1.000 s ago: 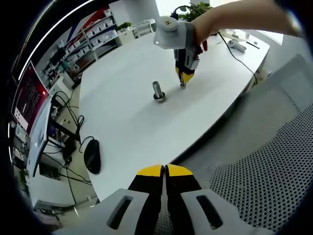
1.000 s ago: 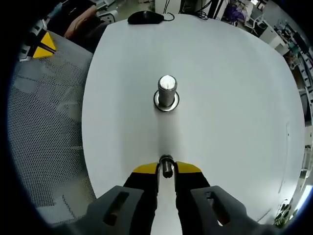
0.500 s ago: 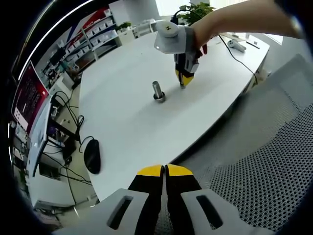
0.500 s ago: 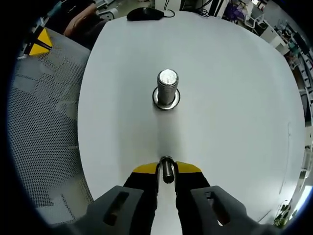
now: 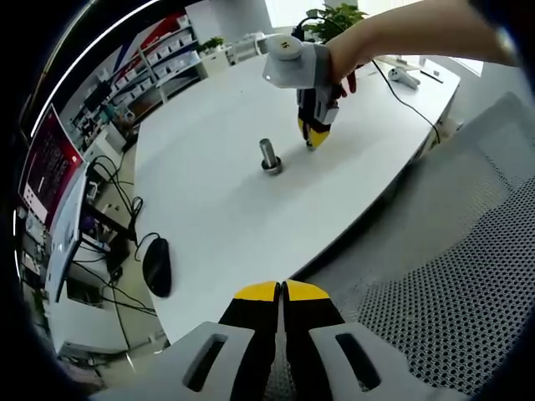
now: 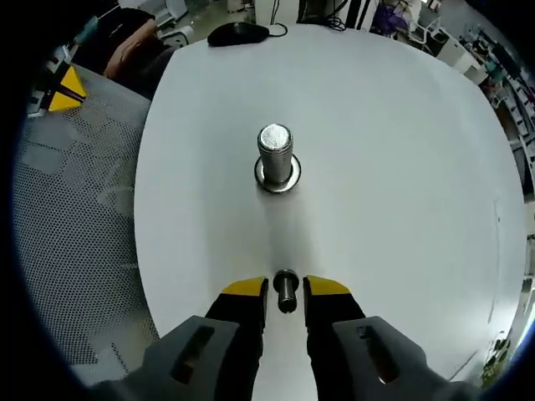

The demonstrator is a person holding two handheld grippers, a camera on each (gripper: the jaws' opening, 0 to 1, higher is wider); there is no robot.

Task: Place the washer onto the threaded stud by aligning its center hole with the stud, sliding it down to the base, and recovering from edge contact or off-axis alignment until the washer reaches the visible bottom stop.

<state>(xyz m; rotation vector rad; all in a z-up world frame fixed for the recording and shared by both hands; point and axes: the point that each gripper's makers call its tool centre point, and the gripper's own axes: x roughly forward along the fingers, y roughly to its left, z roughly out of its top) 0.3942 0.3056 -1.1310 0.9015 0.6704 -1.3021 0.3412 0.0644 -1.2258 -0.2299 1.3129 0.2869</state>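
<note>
Right gripper grips washer | threaded stud ahead, apart

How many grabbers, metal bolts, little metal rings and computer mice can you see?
Grippers: 2, the left gripper and the right gripper
Threaded stud: 1
Washer: 1
Computer mouse: 1
Total: 5
</note>
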